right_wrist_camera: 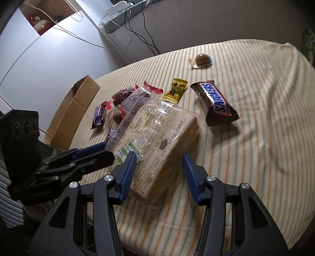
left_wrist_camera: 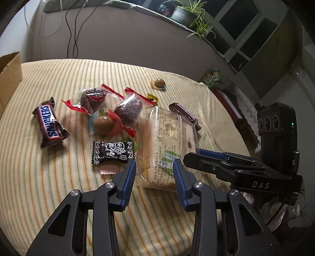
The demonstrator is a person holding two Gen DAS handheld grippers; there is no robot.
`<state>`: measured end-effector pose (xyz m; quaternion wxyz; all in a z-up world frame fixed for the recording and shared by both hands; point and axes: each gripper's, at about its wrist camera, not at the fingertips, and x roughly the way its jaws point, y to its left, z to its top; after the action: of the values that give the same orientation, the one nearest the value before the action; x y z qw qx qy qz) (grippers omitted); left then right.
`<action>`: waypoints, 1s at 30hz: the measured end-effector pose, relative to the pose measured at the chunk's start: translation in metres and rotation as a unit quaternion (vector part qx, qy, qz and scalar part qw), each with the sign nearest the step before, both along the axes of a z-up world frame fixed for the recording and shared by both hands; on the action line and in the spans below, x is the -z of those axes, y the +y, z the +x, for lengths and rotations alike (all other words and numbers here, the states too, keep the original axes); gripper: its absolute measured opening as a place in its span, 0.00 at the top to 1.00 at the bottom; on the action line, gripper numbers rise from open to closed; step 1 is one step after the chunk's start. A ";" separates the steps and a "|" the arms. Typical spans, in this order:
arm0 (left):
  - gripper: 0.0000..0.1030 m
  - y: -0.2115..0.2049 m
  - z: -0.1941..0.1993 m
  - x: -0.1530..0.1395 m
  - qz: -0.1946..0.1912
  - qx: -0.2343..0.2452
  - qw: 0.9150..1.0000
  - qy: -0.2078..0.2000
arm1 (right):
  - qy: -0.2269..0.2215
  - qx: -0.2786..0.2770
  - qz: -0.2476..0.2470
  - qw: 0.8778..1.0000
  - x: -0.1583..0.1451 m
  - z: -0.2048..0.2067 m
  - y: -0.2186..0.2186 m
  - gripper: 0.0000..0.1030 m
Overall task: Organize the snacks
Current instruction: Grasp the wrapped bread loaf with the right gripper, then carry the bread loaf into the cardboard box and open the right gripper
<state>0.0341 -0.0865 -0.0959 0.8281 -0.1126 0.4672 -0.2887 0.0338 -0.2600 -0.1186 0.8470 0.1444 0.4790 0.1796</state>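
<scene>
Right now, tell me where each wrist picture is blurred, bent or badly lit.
Left wrist view: fisheye curves the striped cloth and darkens the corners; the window is dim. Right wrist view: same bending; the bread bag film shows glare, and the far Snickers bar is slightly soft.

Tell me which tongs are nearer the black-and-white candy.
Left. The left tongs have their tips right beside the black-and-white candy; the right tongs straddle the bread bag at its other corner, with the bag between them and the candy.

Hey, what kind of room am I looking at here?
Probably a lived-in home room: a table under a striped cloth, potted plants on a window ledge, and loose cables along the wall.
</scene>
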 end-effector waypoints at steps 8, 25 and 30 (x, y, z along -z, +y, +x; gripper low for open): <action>0.65 -0.007 0.001 0.004 0.018 0.020 1.000 -0.004 | 0.030 0.005 0.053 0.998 0.008 0.008 -0.012 0.50; 0.64 -0.006 -0.007 0.000 -0.002 0.030 1.000 -0.006 | 0.026 -0.012 0.037 0.999 -0.005 0.011 0.007 0.53; 0.65 0.008 -0.013 -0.010 -0.009 0.016 1.000 -0.021 | 0.014 -0.026 0.037 0.999 -0.017 0.009 0.021 0.53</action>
<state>0.0210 -0.0780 -0.0857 0.8320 -0.1067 0.4487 -0.3083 0.0430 -0.2390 -0.1011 0.8293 0.1657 0.4876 0.2170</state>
